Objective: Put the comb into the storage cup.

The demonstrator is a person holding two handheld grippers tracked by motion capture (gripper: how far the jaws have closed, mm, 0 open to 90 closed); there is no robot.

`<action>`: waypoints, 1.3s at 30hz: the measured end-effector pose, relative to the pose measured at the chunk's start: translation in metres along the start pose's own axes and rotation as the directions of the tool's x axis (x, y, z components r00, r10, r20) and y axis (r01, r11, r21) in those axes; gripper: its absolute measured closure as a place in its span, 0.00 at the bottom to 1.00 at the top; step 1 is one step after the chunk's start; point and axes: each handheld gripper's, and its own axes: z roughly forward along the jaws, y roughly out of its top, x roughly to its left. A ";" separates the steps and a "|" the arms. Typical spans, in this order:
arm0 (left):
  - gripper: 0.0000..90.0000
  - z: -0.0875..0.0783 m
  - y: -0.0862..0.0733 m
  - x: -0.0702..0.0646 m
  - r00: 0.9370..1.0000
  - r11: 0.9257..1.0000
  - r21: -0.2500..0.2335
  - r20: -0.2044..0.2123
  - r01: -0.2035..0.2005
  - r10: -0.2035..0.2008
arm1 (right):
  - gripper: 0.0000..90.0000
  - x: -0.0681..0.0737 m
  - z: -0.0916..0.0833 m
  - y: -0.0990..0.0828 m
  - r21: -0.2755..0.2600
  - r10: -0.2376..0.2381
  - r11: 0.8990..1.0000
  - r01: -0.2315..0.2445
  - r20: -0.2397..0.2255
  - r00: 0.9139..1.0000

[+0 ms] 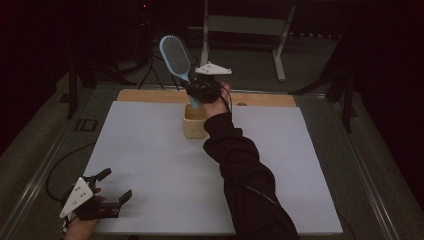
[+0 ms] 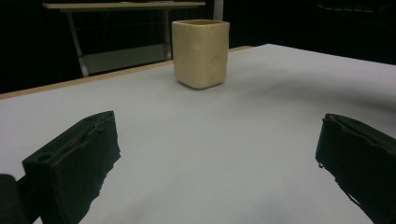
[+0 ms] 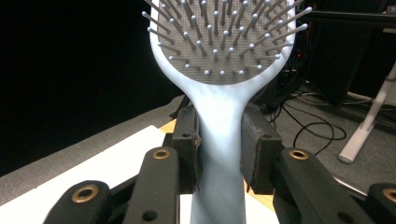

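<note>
A: The right claw (image 1: 196, 95) is clamped on the handle of the light blue hairbrush (image 1: 176, 57). In the right gripper view both pads press the handle from either side, just below where it widens into the head of the hairbrush (image 3: 224, 56).

B: And where is the brush over the bench (image 1: 150, 165)?

A: It is near the far edge, about midway between the two far corners. The lower end of the handle sits at the mouth of the cream square cup (image 1: 194, 122); whether it touches the rim I cannot tell. The head tilts up and away toward the far left, bristles facing the camera above.

B: The cup itself?

A: It stands upright on the white sheet, close to the far edge, right under the right claw. In the left gripper view the cup (image 2: 201, 53) stands alone on the sheet, well ahead of the jaws.

B: What about the left claw (image 1: 116, 186)?

A: It rests at the near left corner of the bench, jaws spread wide with nothing between them. It points across the sheet toward the cup and is well apart from it. A dark sleeve (image 1: 245, 175) runs from the near edge up to the right claw.
</note>
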 end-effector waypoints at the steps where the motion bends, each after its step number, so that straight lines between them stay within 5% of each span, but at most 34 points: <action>1: 0.00 0.000 0.000 0.000 1.000 1.000 0.004 -0.002 -0.001 0.001 | 0.78 0.000 0.001 0.000 -0.002 -0.002 1.000 0.002 -0.003 1.000; 19: 0.00 -0.001 -0.001 0.001 1.000 1.000 0.004 -0.001 0.009 -0.009 | 0.78 -0.017 0.016 -0.027 -0.014 0.033 0.999 -0.033 -0.011 0.999; 39: 0.00 -0.002 -0.001 0.001 1.000 1.000 0.001 -0.002 0.013 -0.013 | 0.78 -0.022 0.027 -0.054 0.002 0.001 1.000 -0.001 -0.005 1.000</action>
